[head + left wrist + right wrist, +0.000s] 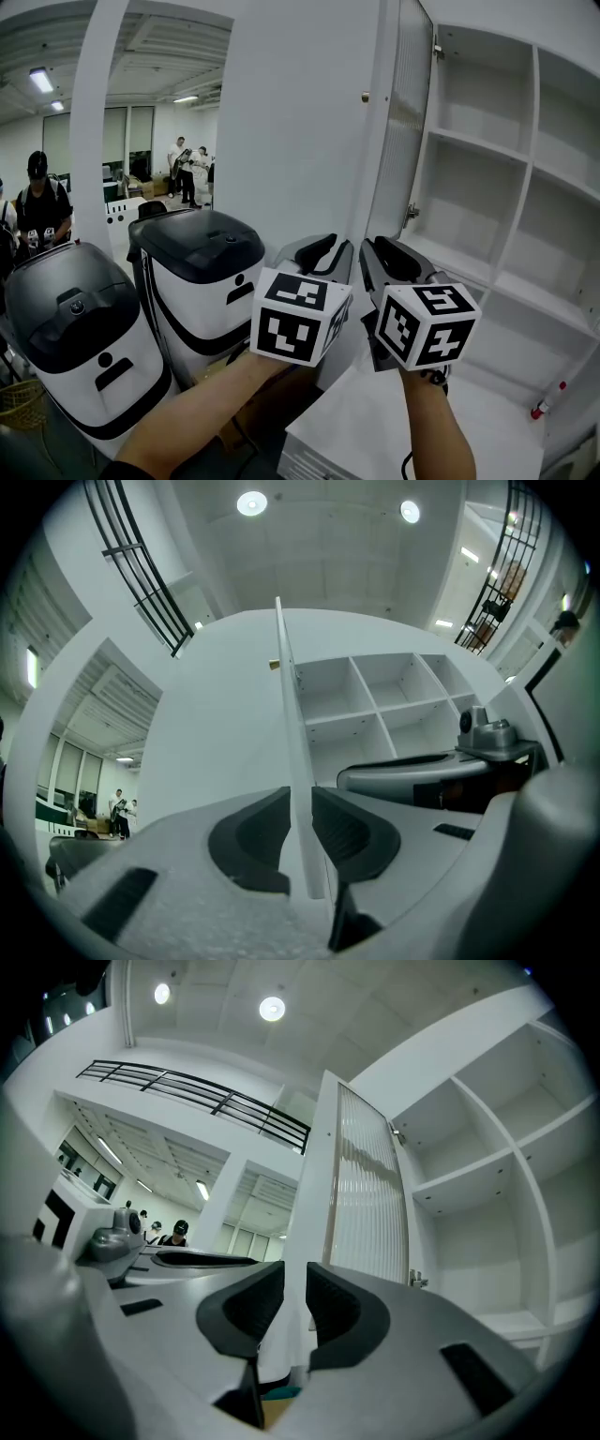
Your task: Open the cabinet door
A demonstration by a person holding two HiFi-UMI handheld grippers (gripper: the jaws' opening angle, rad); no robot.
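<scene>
Shelving bared: the white cabinet (527, 187) fills the 3 o'clock side of the head view. The cabinet door (398, 112), ribbed pane facing inward, stands swung out almost edge-on and runs from 12 o'clock down to centre. Two black-lidded white machines (202, 281) crowd the 9 o'clock side, near the door's outward path. At 6 o'clock both tools sit side by side at the door's lower free edge. The left gripper (300, 808) has its jaws drawn to a slim gap, and the door's edge stands in that gap, apparently pinched. The right gripper (294, 1288), just beside it at 3 o'clock, shows jaws nearly as close. The door's white frame lines up with the slot, but whether the pads touch it cannot be told. The door looks close to fully open, so a short finish likely remains: keep the left grip square to the edge, lead it round the arc set by the hinge (411, 212) rather than tugging straight, and stop short of the machines. A red-tipped marker (551, 401) lies on the lowest shelf at 4 o'clock.
</scene>
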